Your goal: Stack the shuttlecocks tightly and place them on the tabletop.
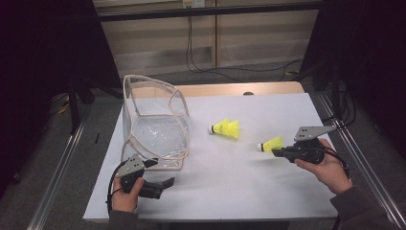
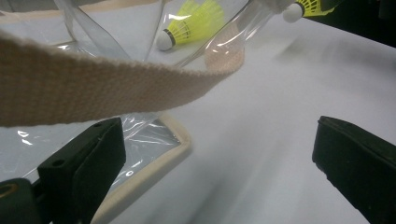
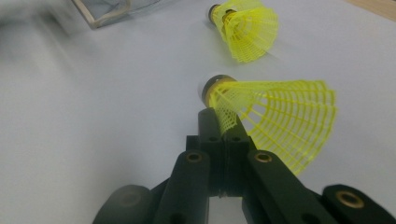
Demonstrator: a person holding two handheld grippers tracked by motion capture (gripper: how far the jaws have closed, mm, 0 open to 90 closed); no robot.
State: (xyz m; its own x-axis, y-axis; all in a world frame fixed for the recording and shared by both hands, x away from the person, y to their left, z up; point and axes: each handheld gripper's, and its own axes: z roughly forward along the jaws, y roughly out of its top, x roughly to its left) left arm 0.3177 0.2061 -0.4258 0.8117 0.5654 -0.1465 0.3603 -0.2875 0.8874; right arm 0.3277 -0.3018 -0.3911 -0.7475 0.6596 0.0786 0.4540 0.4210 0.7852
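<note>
A clear plastic bag (image 1: 155,129) with beige trim stands open at the table's left. One yellow shuttlecock (image 1: 227,128) lies on the white table near the middle. My right gripper (image 1: 276,152) is shut on the skirt of a second yellow shuttlecock (image 1: 271,144), held just above the table. In the right gripper view the jaws (image 3: 224,126) pinch the mesh skirt of the held shuttlecock (image 3: 280,116), and the lying shuttlecock (image 3: 245,28) is beyond. My left gripper (image 1: 162,173) is open at the bag's front corner. In its own view the bag's beige strap (image 2: 93,88) crosses above the open left gripper (image 2: 219,158).
The white table top (image 1: 230,187) has bare room in front and to the right of the bag. Metal rails (image 1: 57,172) run along both table sides. Cables hang behind the far edge. The bag's beige bottom edge (image 2: 159,163) lies by my left jaw.
</note>
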